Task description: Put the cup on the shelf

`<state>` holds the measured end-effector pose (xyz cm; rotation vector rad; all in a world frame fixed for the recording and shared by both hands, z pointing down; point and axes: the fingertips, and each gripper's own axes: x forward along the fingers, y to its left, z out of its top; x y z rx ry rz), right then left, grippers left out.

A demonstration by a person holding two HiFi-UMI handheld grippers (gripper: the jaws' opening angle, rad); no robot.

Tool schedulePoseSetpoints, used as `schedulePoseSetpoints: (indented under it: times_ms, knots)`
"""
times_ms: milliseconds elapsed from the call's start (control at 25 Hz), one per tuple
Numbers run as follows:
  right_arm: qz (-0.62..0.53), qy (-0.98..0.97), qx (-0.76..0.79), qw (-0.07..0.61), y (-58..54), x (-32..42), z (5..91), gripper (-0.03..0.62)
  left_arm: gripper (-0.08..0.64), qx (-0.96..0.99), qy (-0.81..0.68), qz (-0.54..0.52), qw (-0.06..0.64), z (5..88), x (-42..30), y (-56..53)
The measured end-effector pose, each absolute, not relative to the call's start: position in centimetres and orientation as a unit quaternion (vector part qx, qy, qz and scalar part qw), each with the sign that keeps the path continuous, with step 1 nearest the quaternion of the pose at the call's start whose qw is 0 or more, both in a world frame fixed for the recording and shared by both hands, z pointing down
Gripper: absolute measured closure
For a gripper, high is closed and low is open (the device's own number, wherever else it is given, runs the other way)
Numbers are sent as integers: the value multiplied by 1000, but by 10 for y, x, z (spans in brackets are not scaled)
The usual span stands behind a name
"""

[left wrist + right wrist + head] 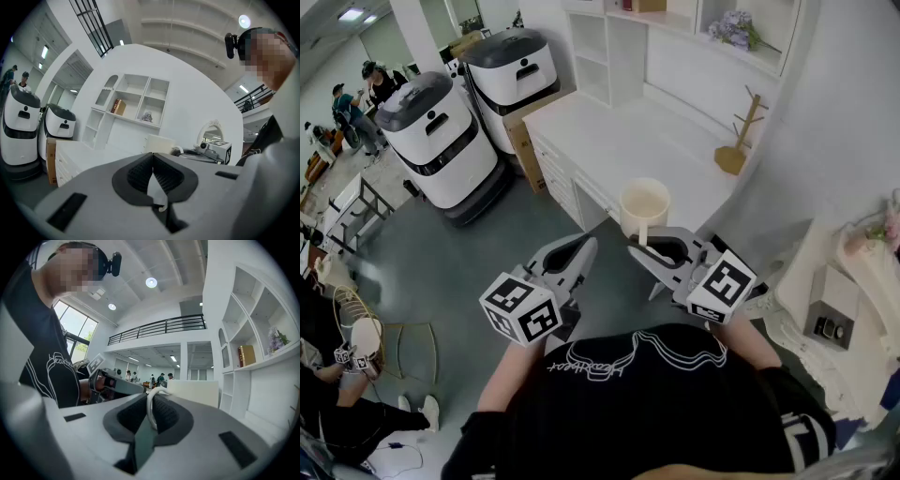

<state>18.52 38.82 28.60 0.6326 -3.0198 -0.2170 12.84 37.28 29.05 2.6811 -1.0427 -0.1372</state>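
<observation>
Holds cream cup by its handle in right gripper: jaws nearly together, pads clamped on the thin loop, cup body out past the tips, upright w/ mouth up. Hangs in the air at front edge of white counter, not resting on it. Shows left gripper just beside the right one, in front of counter's drawer side & over the grey floor; jaws closed tip to tip, nothing btwn them

On counter, toward its right end: wooden mug tree, standing upright. Above counter's back edge: white shelf unit w/ open cubbies, purple flowers in one, brown box in the cubby next to it. Against counter's left end: cardboard box, then two white wheeled machines side by side. Well beyond those, far from counter: a few people standing. On wall right of counter, in left gripper view: oval mirror
</observation>
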Motion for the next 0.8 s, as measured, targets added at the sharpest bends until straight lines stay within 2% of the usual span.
schedulePoseSetpoints:
  times_ms: [800]
  knots:
    - [-37, -982, 186, 26, 349, 148, 310, 541, 557, 906, -385, -38, 170, 325, 93, 335]
